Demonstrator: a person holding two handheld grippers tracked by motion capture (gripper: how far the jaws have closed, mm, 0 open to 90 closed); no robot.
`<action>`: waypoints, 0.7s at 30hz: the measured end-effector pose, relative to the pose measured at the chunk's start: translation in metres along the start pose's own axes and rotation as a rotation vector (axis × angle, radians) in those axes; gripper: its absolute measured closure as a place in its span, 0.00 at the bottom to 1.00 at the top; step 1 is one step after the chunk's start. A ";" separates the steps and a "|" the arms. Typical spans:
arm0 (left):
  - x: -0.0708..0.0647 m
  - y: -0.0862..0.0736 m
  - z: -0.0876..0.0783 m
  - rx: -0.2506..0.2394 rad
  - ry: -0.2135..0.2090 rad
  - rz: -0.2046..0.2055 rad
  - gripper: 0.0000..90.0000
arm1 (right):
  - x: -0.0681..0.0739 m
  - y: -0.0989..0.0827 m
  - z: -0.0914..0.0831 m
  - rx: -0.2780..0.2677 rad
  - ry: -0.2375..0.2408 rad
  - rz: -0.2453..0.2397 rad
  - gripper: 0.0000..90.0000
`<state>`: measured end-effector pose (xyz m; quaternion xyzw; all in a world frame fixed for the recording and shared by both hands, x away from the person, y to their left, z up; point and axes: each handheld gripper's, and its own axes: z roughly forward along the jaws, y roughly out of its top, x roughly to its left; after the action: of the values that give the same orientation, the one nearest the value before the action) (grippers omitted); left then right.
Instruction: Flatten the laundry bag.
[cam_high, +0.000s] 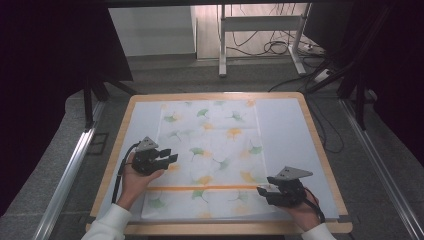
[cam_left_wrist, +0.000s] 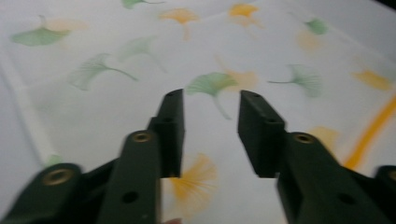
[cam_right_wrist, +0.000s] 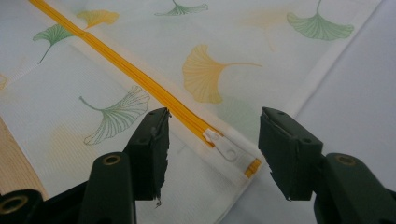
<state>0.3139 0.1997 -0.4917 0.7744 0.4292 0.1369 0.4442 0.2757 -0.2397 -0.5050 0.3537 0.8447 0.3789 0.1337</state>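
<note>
A white laundry bag (cam_high: 210, 150) printed with green and orange ginkgo leaves lies flat on the table. An orange zipper (cam_high: 205, 188) runs across its near part. My left gripper (cam_high: 170, 156) hovers over the bag's left edge, jaws open, with nothing between them (cam_left_wrist: 210, 126). My right gripper (cam_high: 261, 191) sits low at the zipper's right end. Its jaws are open (cam_right_wrist: 212, 140), and the white zipper pull (cam_right_wrist: 224, 147) lies on the bag between them, untouched. The zipper (cam_right_wrist: 135, 74) stretches away to the upper left in the right gripper view.
The bag rests on a white mat (cam_high: 285, 130) that covers a wood-edged table (cam_high: 115, 155). Metal rails run along the floor on both sides (cam_high: 70, 170). A white stand (cam_high: 222, 45) and loose cables (cam_high: 280, 47) lie beyond the table's far edge.
</note>
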 end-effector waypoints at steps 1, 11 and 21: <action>0.000 0.000 0.000 0.000 0.000 0.000 0.58 | 0.000 0.000 0.000 0.000 0.000 0.000 0.48; -0.028 0.000 -0.002 0.018 -0.043 0.034 0.42 | 0.005 -0.003 -0.010 -0.021 0.013 0.017 0.61; -0.055 0.008 -0.001 0.017 -0.085 0.097 0.37 | 0.009 -0.008 -0.010 0.012 0.079 0.028 0.94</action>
<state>0.2849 0.1548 -0.4749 0.8033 0.3730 0.1217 0.4480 0.2598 -0.2425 -0.5036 0.3508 0.8466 0.3894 0.0929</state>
